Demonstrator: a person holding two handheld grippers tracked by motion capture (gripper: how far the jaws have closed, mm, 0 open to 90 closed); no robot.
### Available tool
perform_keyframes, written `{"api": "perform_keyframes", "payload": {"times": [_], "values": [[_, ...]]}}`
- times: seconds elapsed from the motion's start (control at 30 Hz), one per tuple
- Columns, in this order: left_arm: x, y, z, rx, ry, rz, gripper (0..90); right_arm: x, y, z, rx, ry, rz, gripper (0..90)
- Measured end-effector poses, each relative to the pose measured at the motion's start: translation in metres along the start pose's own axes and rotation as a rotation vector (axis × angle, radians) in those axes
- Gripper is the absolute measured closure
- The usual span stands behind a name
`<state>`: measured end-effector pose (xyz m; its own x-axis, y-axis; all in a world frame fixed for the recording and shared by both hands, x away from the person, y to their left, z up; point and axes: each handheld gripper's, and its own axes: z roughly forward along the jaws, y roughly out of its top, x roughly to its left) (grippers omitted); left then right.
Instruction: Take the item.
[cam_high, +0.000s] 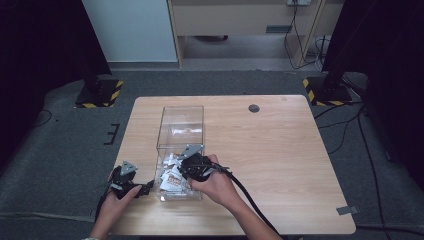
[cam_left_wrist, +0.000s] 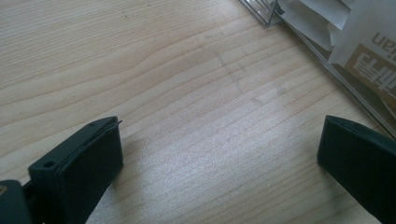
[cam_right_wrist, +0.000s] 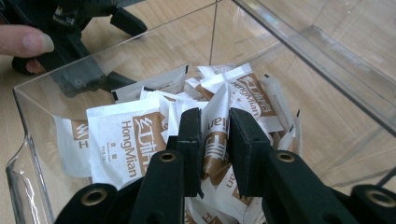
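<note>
A clear plastic box (cam_high: 181, 131) stands on the wooden table; its near end holds several white and brown sachets (cam_high: 172, 180). My right gripper (cam_high: 186, 169) reaches down into that end, and its jaws are shut on one upright sachet (cam_right_wrist: 215, 140) in the pile (cam_right_wrist: 126, 135). My left gripper (cam_high: 148, 186) rests on the table just left of the box, with its jaws wide apart over bare wood (cam_left_wrist: 219, 140) and nothing between them. The box wall and sachets (cam_left_wrist: 359, 51) lie at the upper right of the left gripper view.
The far part of the clear box (cam_high: 185, 120) is bare. A round dark grommet (cam_high: 254, 108) sits near the table's far edge. The other gripper and a hand (cam_right_wrist: 28, 42) lie beyond the box wall (cam_right_wrist: 116, 46) in the right gripper view.
</note>
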<state>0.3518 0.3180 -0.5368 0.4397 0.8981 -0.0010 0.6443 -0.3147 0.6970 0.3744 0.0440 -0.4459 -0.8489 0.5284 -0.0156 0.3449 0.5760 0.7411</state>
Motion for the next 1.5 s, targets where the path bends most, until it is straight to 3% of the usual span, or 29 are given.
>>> {"api": "perform_keyframes", "payload": {"times": [0.57,1.5], "values": [[0.0,0.0,0.0,0.0,0.0,0.0,0.0,-0.007,0.004,-0.012,-0.073,0.0,0.03,78.6],[0.0,0.0,0.0,0.0,0.0,0.0,0.0,-0.017,0.005,-0.031,-0.117,0.004,0.046,79.2]]}}
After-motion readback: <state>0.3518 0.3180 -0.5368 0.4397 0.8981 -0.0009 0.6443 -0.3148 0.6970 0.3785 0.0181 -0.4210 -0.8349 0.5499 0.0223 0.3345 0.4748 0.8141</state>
